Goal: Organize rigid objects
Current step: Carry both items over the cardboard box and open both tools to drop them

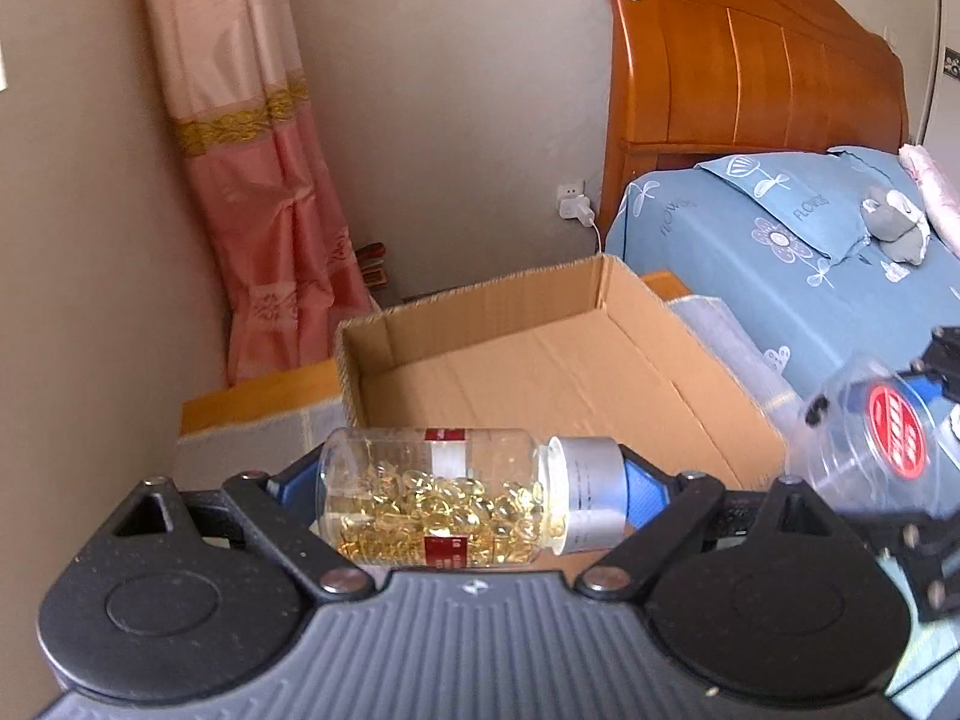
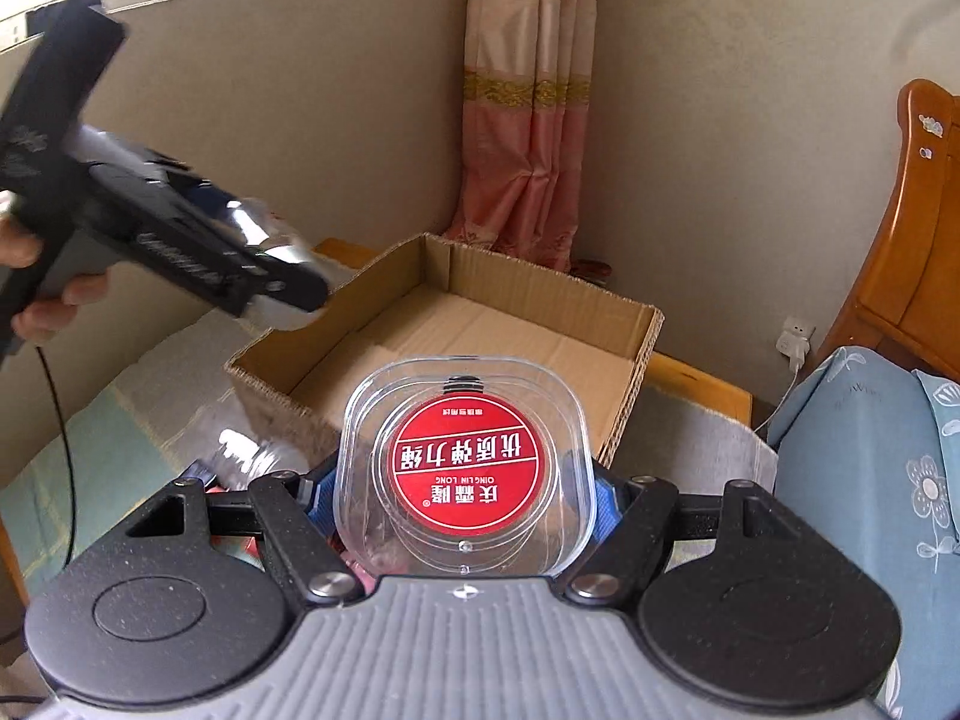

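My left gripper (image 1: 471, 495) is shut on a clear bottle of yellow capsules (image 1: 438, 498) with a silver cap, held sideways just in front of an open cardboard box (image 1: 540, 360). My right gripper (image 2: 462, 489) is shut on a clear plastic container with a round red label (image 2: 462, 468), held above the near edge of the same box (image 2: 480, 330). The container also shows at the right edge of the left wrist view (image 1: 876, 438). The left gripper with its bottle shows blurred at upper left in the right wrist view (image 2: 180, 240). The box looks empty inside.
The box sits on a low surface covered with a pale cloth (image 2: 150, 396). A clear plastic bottle (image 2: 252, 456) lies by the right gripper's left finger. A bed with blue bedding (image 1: 780, 252) and wooden headboard (image 1: 750, 60) stands right. A pink curtain (image 1: 264, 180) hangs behind.
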